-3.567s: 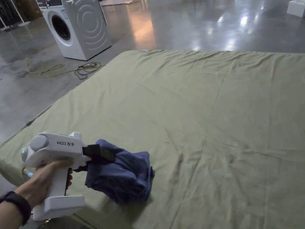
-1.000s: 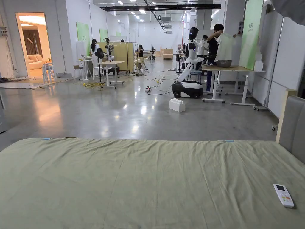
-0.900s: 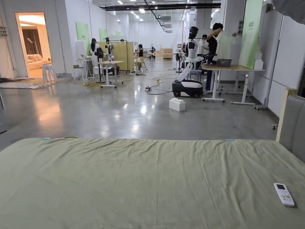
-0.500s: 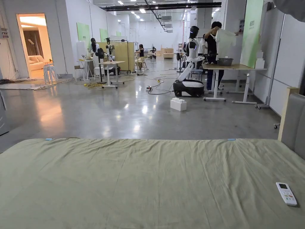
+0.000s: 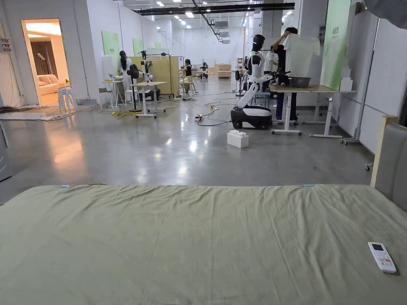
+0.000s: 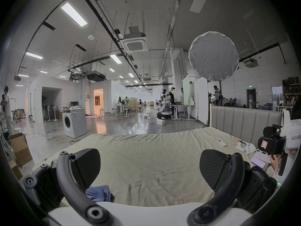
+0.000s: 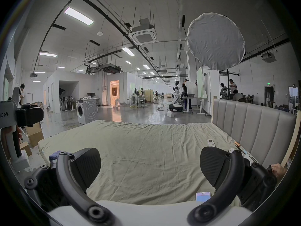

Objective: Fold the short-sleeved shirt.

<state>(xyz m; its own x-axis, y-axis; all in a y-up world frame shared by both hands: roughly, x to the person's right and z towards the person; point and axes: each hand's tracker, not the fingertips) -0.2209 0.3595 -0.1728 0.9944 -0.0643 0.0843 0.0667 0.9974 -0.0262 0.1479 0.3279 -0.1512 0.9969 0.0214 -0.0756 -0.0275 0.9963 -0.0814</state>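
Observation:
The blue short-sleeved shirt (image 6: 99, 194) lies bunched in a small heap on the green bed sheet (image 5: 198, 238), near the bed's near left corner. In the left gripper view it sits low, just right of the left jaw. My left gripper (image 6: 149, 169) is open, its jaws wide apart above the sheet with nothing between them. My right gripper (image 7: 149, 167) is open too, empty over the sheet. A bit of the shirt (image 7: 53, 156) peeks out behind its left jaw. Each gripper appears in the other's view: the right gripper (image 6: 275, 144) at the far right, the left gripper (image 7: 24, 115) at the far left.
A white remote (image 5: 381, 257) lies on the sheet at the right, near the grey padded headboard (image 5: 391, 163). A phone (image 7: 202, 196) and small items lie by the headboard. A washing machine (image 6: 75, 125) and cardboard boxes (image 6: 21, 148) stand off the bed's left side.
3.6 s ago my left gripper was shut on the blue shirt at the bed's near left corner; now it is open and the shirt lies on the sheet. The head camera has lifted.

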